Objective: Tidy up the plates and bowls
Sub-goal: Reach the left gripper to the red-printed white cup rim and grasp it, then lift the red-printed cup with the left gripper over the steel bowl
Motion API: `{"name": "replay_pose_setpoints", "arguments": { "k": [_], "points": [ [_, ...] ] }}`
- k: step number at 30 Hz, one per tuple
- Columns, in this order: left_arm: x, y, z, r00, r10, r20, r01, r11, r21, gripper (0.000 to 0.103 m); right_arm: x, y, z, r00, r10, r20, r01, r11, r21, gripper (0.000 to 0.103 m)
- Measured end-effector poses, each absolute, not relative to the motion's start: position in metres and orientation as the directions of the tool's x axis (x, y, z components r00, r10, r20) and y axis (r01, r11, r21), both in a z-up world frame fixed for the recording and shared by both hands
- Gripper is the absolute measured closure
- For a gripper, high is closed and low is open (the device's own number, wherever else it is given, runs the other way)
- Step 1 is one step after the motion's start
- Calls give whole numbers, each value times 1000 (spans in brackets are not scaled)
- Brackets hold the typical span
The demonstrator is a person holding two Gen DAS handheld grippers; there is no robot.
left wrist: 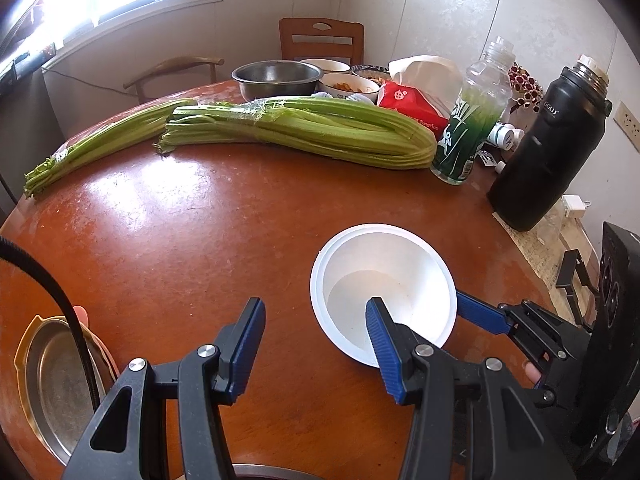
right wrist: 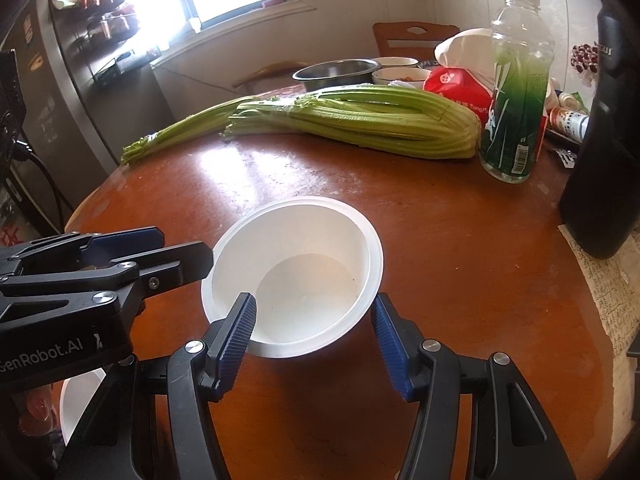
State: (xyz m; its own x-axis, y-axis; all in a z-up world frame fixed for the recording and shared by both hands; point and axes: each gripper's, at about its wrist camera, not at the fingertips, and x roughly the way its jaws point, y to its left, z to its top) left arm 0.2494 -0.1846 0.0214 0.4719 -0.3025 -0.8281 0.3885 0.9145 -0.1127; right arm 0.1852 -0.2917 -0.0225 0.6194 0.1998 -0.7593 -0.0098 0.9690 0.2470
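On the round reddish-brown table (left wrist: 168, 240), near its front edge, sits the white plastic bowl (left wrist: 384, 280), upright and empty but for a few specks on its floor. Both grippers are on it at once! The left gripper (left wrist: 316, 344) has its jaws spread wide, the right-hand blue pad dipped inside the bowl's near rim while the other pad hangs over bare tabletop. The right gripper (right wrist: 314, 332) is spread wide too, one pad inside the near-left rim, the other just outside the right rim, straddling the wall of the bowl; neither pair is clamped. Down at the far left edge of the left wrist view, a metal plate with a gold rim (left wrist: 52, 384) lies low beside the table. Farther back, two bundles of celery (left wrist: 300, 128) stretch across the table, with a green-labelled clear bottle (left wrist: 472, 128) beside them, a black flask (left wrist: 552, 148) and a steel bowl (left wrist: 276, 76) behind.
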Motion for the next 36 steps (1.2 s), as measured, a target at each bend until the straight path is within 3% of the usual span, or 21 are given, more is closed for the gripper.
{"name": "replay_pose_setpoints", "arguments": {
  "k": [36],
  "points": [
    [271, -168, 2, 415, -298, -859, 329, 930, -164, 51, 197, -254, -23, 590, 306, -747, -129, 949, 287, 41]
  ]
}}
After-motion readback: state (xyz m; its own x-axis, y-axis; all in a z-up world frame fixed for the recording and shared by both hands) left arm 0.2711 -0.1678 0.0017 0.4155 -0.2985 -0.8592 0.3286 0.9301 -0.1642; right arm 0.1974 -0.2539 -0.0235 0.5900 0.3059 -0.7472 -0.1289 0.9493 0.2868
